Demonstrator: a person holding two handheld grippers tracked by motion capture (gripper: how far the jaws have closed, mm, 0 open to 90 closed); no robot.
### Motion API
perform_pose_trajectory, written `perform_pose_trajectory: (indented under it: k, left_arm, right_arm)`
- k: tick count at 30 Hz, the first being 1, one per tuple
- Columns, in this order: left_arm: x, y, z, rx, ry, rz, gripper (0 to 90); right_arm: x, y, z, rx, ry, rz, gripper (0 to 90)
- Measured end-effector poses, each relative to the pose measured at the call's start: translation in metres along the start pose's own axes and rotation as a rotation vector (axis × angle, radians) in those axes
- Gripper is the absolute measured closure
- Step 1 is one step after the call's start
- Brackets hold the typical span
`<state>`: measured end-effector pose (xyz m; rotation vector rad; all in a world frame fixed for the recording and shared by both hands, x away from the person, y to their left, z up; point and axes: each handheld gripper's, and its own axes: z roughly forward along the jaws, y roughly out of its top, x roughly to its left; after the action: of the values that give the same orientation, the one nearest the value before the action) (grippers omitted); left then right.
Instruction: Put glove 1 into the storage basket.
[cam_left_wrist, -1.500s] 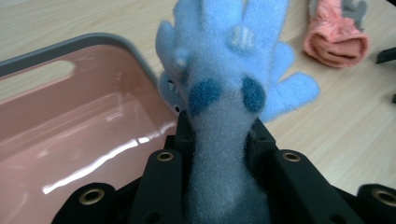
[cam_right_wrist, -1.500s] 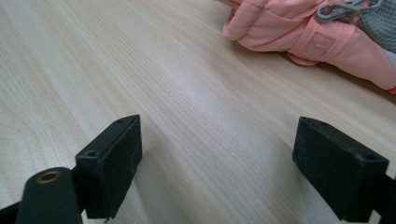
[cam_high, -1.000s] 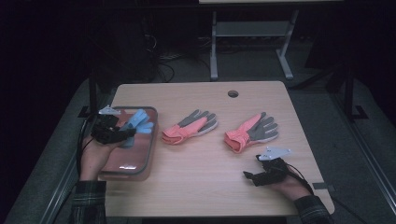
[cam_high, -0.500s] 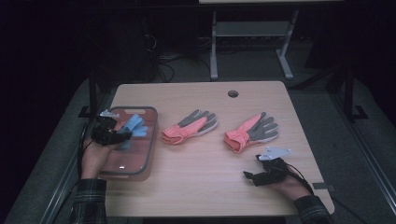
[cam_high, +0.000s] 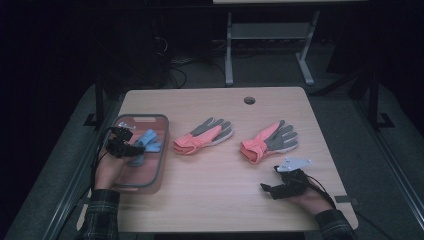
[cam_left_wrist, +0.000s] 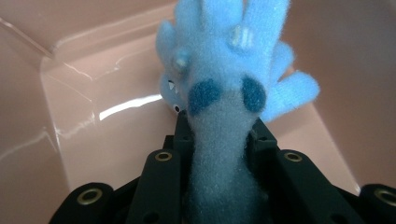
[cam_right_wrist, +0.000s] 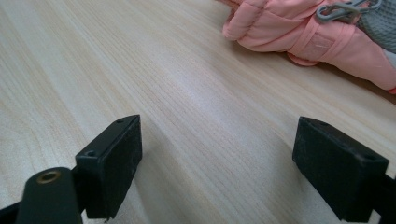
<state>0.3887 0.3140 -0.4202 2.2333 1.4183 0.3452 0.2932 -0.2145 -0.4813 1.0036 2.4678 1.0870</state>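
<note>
The left gripper (cam_high: 131, 146) is hanging over the pink tray (cam_high: 152, 181) at the table's left edge, its jaws clamping the cuff end of a fluffy blue glove (cam_left_wrist: 233, 84); the glove's fingers are spreading out past the jaw tips above the tray floor. In the left gripper view the tray's walls are rising on both sides of the glove (the glossy floor is catching a streak of light), so room to either side is tight there. Whether the glove's fingertips are touching the floor is hard to make out.

The right gripper (cam_high: 267, 189) is resting low near the table's front right, jaws standing wide with only bare wood between them. Ahead of it the table (cam_high: 215, 200) is lying open up to a pink and grey glove (cam_high: 270, 141), whose pink cuff is reaching into the top of the right gripper view, cut off by the frame. A second pink and grey glove (cam_high: 204, 136) is lying just right of the tray, well apart from the first. The tray is overhanging the table's left edge slightly. Beyond the table the room is sitting in darkness, and the floor there is hard to read.
</note>
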Motion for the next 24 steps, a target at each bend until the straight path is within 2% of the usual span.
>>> perform_pose_trajectory:
  k: [3,6,11,14,17,24]
  left_arm:
    - [0.000,-0.002,0.006,0.021,-0.002,-0.012,69.5]
    - [0.001,-0.003,0.010,0.045,-0.008,-0.007,63.2]
    - [0.003,-0.004,0.014,0.065,-0.021,-0.005,37.9]
    - [0.003,-0.004,0.014,0.048,-0.022,-0.004,25.2]
    - [0.005,-0.003,0.012,0.024,-0.022,-0.012,16.8]
    - [0.003,0.001,-0.005,-0.060,-0.045,-0.014,14.1]
  right_arm:
    - [0.000,0.000,0.000,0.000,0.000,0.000,15.6]
    - [0.000,0.000,0.000,0.000,0.000,0.000,15.6]
    - [0.000,0.000,0.000,0.000,0.000,0.000,15.6]
    - [0.000,0.000,0.000,0.000,0.000,0.001,15.6]
    - [0.000,0.000,0.000,0.002,0.001,0.005,15.6]
    - [0.000,0.000,0.000,0.002,0.001,0.004,15.6]
